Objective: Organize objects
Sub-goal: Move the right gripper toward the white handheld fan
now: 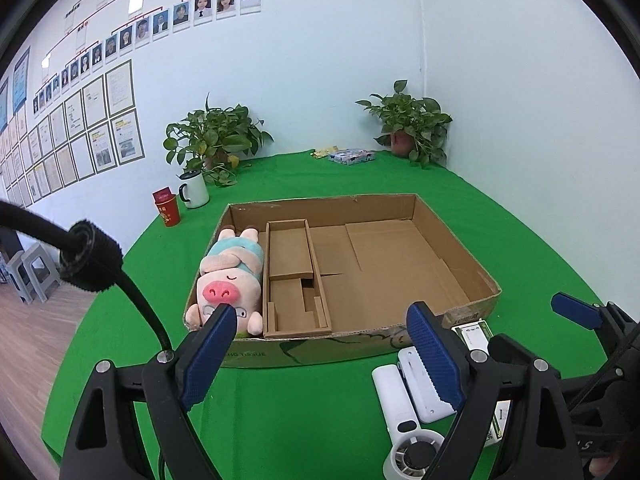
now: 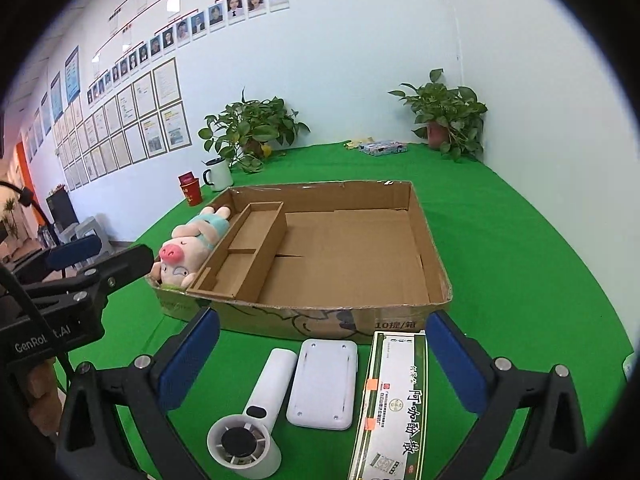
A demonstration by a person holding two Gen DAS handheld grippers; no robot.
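The white fan (image 2: 250, 420), white case (image 2: 323, 385) and green carton (image 2: 390, 400) lie side by side at the surface's near edge, long axes toward the cardboard tray (image 2: 434, 264). All three sit between the right tool's (image 2: 322, 354) wide-open, empty jaws; the left tool (image 1: 320, 344), also open, is farther.

You see matt brown cardboard in the box (image 2: 434, 264), soft fuzzy cloth on the plush pig (image 1: 230, 280), smooth white plastic on the fan (image 2: 256, 412), and matt green cloth over the desk (image 2: 520, 264).
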